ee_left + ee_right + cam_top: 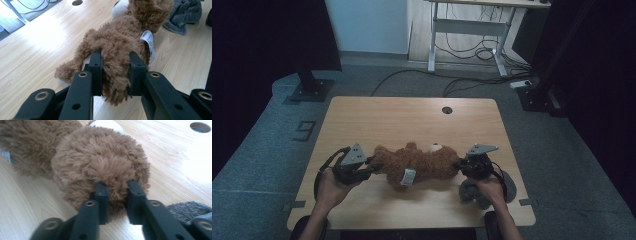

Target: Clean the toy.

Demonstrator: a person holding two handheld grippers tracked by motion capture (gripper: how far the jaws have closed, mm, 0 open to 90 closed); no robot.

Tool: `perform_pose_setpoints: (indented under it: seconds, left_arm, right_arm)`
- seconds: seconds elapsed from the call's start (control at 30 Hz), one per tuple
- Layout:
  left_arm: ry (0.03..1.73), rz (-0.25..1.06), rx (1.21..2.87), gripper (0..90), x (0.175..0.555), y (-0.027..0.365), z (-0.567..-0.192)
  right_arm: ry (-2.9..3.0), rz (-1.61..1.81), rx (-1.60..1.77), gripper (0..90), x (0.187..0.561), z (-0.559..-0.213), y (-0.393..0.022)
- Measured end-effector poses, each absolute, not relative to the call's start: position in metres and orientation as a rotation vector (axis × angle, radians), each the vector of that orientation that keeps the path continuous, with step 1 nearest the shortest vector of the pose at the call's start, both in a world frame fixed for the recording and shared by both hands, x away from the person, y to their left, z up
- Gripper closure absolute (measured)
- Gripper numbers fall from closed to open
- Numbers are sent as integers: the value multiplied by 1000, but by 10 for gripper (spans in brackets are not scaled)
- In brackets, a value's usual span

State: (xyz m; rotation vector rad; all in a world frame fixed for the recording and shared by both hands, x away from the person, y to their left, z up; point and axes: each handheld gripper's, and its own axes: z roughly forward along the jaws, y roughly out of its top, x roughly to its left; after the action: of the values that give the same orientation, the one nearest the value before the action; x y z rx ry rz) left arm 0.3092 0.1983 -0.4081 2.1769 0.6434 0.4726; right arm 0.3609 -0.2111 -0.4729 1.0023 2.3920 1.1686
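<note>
- Your teddy bear (417, 165) lies on its side near the front edge of the table (412, 117), its long axis running left to right across your view, so each claw meets one end of it head-on.
- Your left claw (371, 167) is clamped on a leg of the bear; in the left gripper view its jaws press into the brown fur (116, 75) from both sides, the foot sticking out toward the camera.
- Your right claw (460, 165) has its jaws pinched into the fur at the round head end (115, 170); they bite a tuft rather than the whole head, so I judge that hold the shallower of the two.
- Both hands are about equally near, one at each end; any lift or stretch turns on keeping the two claws in line with the bear's axis, or the body will twist.
- A white label (408, 177) hangs from the bear's belly toward you, clear of both claws.
- A grey cloth (484, 192) lies bunched on the table just under and behind your right hand; it touches or nearly touches the head end, so pulling right or down could drag it.
- The cable hole (447, 110) sits well apart at the far edge, out of the way.
</note>
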Motion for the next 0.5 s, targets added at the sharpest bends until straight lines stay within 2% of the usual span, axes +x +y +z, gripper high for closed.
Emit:
perform_pose_setpoints:
  seconds: [0.5]
  left_arm:
    - [595, 494, 2145, 719, 305, 196, -369]
  right_arm:
    - [2379, 1155, 945, 810, 349, -442, -208]
